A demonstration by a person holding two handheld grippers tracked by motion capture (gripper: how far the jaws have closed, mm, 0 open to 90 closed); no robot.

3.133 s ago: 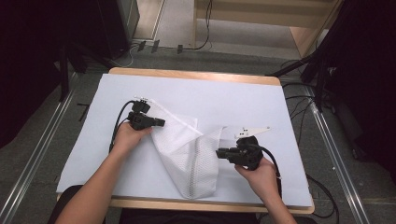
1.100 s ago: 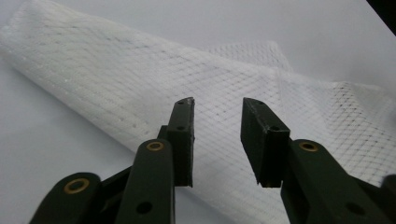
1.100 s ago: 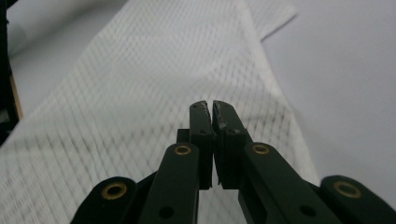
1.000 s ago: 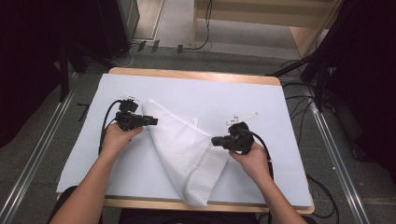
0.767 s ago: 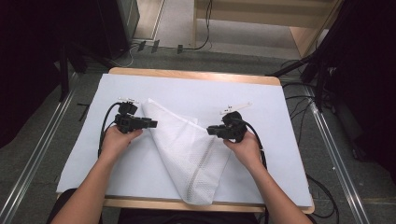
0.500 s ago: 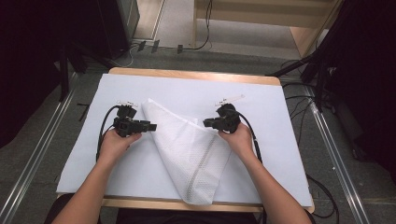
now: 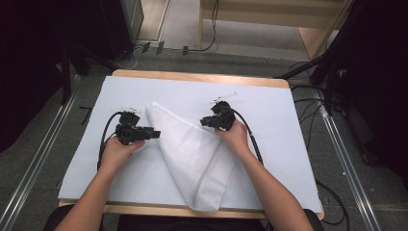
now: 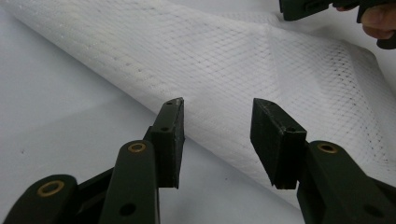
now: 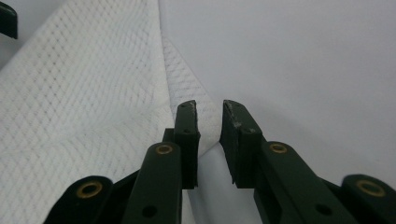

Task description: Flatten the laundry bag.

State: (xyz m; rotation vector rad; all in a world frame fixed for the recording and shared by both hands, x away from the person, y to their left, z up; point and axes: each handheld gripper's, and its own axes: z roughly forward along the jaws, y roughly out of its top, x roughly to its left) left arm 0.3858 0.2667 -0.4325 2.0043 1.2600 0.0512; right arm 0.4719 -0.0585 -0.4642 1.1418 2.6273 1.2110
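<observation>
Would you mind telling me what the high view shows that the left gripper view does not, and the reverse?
High view alone: the whole folded mesh cloth, the table's wooden edge and both forearms. Left gripper view alone: the left gripper standing open just short of the cloth's edge, and the cloth's net weave up close. Both: the cloth, the white cover and the right gripper.

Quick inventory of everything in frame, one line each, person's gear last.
mesh cloth: 1, white, folded into a triangle mid-table, tip over the near edge
table cover: 1, white, spread over the tabletop
table: 1, light wood, centre
left gripper: 1, black, jaws open at the cloth's left edge
right gripper: 1, black, jaws slightly apart, cloth edge between them
hands: 2, one on each gripper
</observation>
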